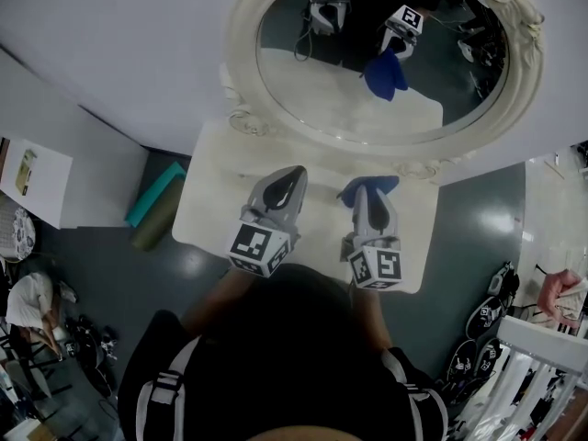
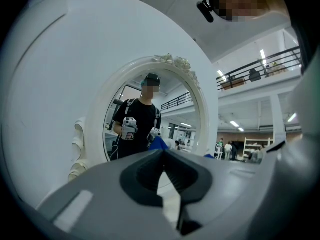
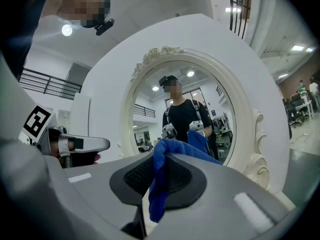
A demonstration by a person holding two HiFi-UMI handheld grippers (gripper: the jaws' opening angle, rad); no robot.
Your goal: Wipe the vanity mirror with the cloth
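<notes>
Looks like the very start of the job. Clamped between the right tongs (image 3: 159, 168), a small blue microfibre cloth (image 3: 156, 194), one fold bunched over the tips and a tail dangling down between the pads. Held short of the oval vanity mirror (image 1: 312, 99) in its ornate cream frame, above the white tabletop (image 1: 213, 205) and near the frame's lower edge. No contact with the glass in any view. Beside them, the left tongs (image 2: 164, 156), pressed together at the tips on nothing, likewise apart from the mirror.

Judged done: cloth in the grip and up in front of the mirror. Judged left: all of the wiping itself, meaning reaching the glass, pressing the cloth on it and sweeping across the whole oval.

Hard to make out: any dust, streaks or smears on the glass, so no telling clean from dirty. From the head view, only a foreshortened slice of the mirror, part of the frame cut by the picture's upper edge, the glass full of reflections of both tongs, the cloth and the person. In the gripper views, lower part of the mirror blocked by the grey bodies of the tongs. Foot of the mirror, where it meets the tabletop, mostly out of sight. Impossible to say how much cloth sits behind the pads or how firm the grip is. Near edge of the tabletop covered by the person's head and shoulders.
</notes>
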